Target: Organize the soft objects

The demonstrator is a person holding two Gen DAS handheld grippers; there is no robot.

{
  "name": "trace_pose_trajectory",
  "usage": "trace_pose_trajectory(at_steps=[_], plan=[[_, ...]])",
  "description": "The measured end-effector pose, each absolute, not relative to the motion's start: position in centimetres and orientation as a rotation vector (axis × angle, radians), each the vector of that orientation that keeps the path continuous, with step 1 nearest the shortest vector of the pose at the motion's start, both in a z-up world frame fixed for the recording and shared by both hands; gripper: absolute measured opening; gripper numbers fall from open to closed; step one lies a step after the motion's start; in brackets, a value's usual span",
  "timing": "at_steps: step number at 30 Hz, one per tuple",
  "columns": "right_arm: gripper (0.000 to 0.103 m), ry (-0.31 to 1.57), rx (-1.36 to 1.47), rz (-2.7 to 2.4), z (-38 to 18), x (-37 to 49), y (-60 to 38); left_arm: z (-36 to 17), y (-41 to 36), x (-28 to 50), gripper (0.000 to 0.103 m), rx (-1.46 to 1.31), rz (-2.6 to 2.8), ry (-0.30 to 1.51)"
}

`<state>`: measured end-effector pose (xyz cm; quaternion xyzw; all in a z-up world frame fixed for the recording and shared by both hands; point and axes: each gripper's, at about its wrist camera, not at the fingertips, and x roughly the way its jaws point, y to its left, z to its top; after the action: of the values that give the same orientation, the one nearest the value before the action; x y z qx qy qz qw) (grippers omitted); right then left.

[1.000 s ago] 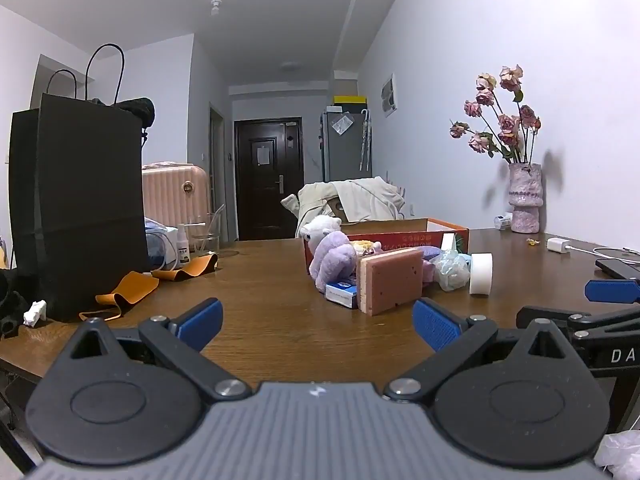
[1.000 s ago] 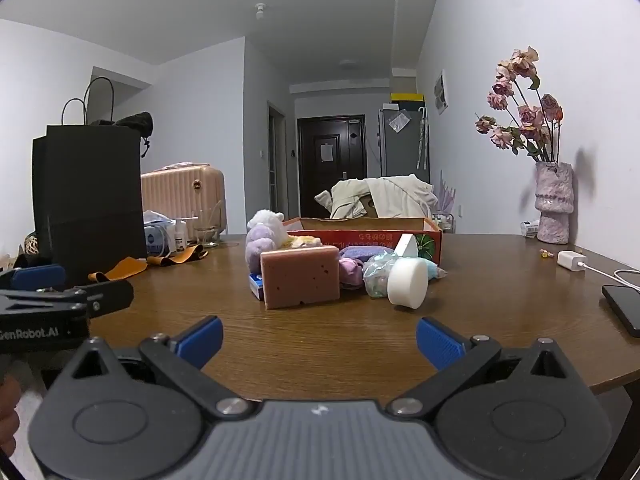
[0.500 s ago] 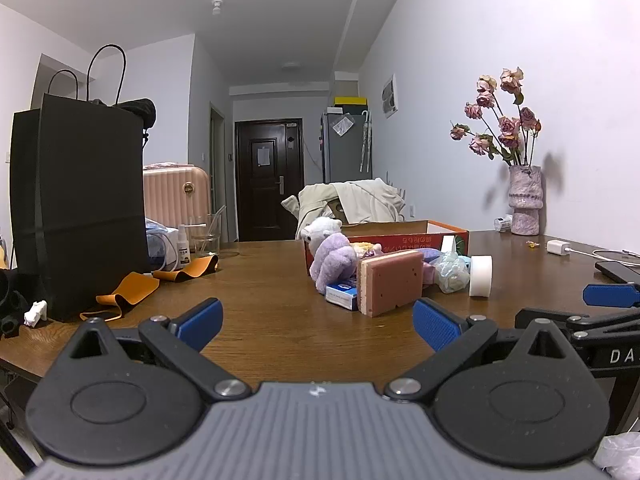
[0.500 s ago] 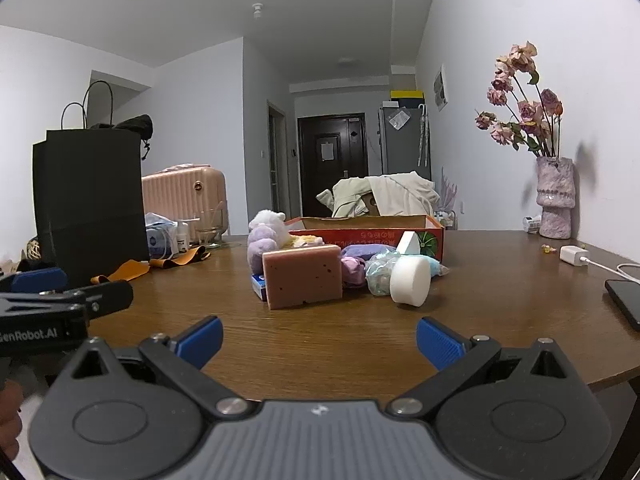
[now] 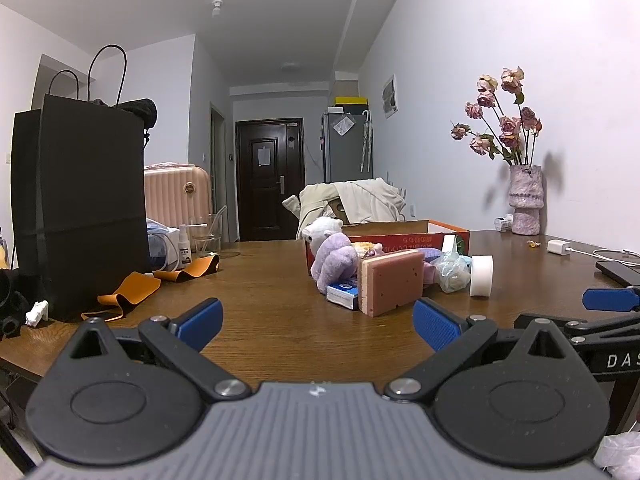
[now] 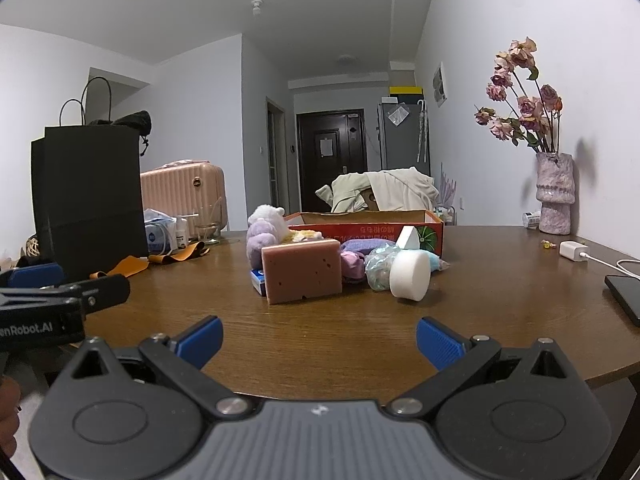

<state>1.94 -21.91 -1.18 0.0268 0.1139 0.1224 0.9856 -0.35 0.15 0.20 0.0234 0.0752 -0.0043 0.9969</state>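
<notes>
A pile of soft things lies mid-table in front of a red cardboard box (image 6: 430,226): a purple and white plush toy (image 6: 262,232), a pink sponge block (image 6: 302,270) standing on edge, a white foam disc (image 6: 410,274), a crumpled clear bag (image 6: 378,266) and purple cloth (image 6: 366,246). The same plush (image 5: 332,256), sponge (image 5: 394,282) and disc (image 5: 481,276) show in the left wrist view. My left gripper (image 5: 318,322) is open and empty near the table's front edge. My right gripper (image 6: 320,338) is open and empty, short of the pile.
A tall black paper bag (image 5: 80,208) stands at the left with orange straps (image 5: 132,288) beside it. A vase of dried roses (image 6: 554,196), a white charger (image 6: 574,250) and a phone (image 6: 626,294) lie at the right. A pink suitcase (image 6: 182,194) stands behind.
Both grippers have edged slightly forward toward the pile and risen a little. Nothing on the table has moved, and both stay open.
</notes>
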Motion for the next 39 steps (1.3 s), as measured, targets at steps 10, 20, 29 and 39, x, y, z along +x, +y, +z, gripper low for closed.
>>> trace_pose_trajectory(at_steps=[10,20,29,39], plan=[[0.103,0.234,0.055,0.247,-1.35,1.93,-21.9,0.12,0.27,-0.37,0.103,0.046,-0.008,0.154],[0.103,0.237,0.06,0.245,-1.46,2.01,-21.82,0.02,0.31,-0.35,0.103,0.048,-0.008,0.159],[0.103,0.247,0.054,0.251,-1.6,2.14,-21.67,0.04,0.35,-0.2,0.103,0.046,-0.004,0.174],[0.103,0.251,0.059,0.25,-1.61,2.32,-21.78,0.08,0.43,0.0,0.103,0.049,0.001,0.185]])
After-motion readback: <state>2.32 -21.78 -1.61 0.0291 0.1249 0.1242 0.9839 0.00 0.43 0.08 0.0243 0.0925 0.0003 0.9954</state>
